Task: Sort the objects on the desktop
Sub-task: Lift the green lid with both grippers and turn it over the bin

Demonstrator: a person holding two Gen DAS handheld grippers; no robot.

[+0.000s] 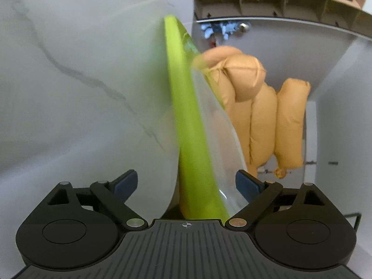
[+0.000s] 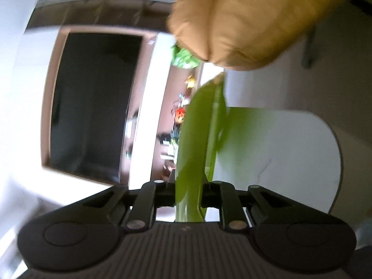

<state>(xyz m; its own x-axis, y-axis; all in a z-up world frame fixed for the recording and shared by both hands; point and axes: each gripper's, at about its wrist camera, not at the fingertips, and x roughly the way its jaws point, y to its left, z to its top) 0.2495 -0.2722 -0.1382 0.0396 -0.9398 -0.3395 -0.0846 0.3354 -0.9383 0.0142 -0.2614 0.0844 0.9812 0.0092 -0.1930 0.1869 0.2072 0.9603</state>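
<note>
A lime-green flat folder [image 1: 186, 121] stands on edge, running away from my left gripper [image 1: 187, 184]. The left jaws are wide open on either side of it and do not touch it; its blue pads [image 1: 126, 182] show. A clear plastic sleeve [image 1: 218, 144] lies against the folder's right side. An orange-gloved hand [image 1: 253, 107] holds the folder's far part. In the right wrist view my right gripper [image 2: 188, 193] is shut on the green folder [image 2: 193, 148], and the orange glove [image 2: 244, 18] fills the top. This view is blurred.
A white marble table [image 1: 69, 81] lies to the left. A wooden shelf rail [image 1: 279, 2] and blue cloth [image 1: 218, 29] are at the back. In the right wrist view a dark framed screen [image 2: 93, 107] and a cluttered shelf [image 2: 179, 116] stand behind.
</note>
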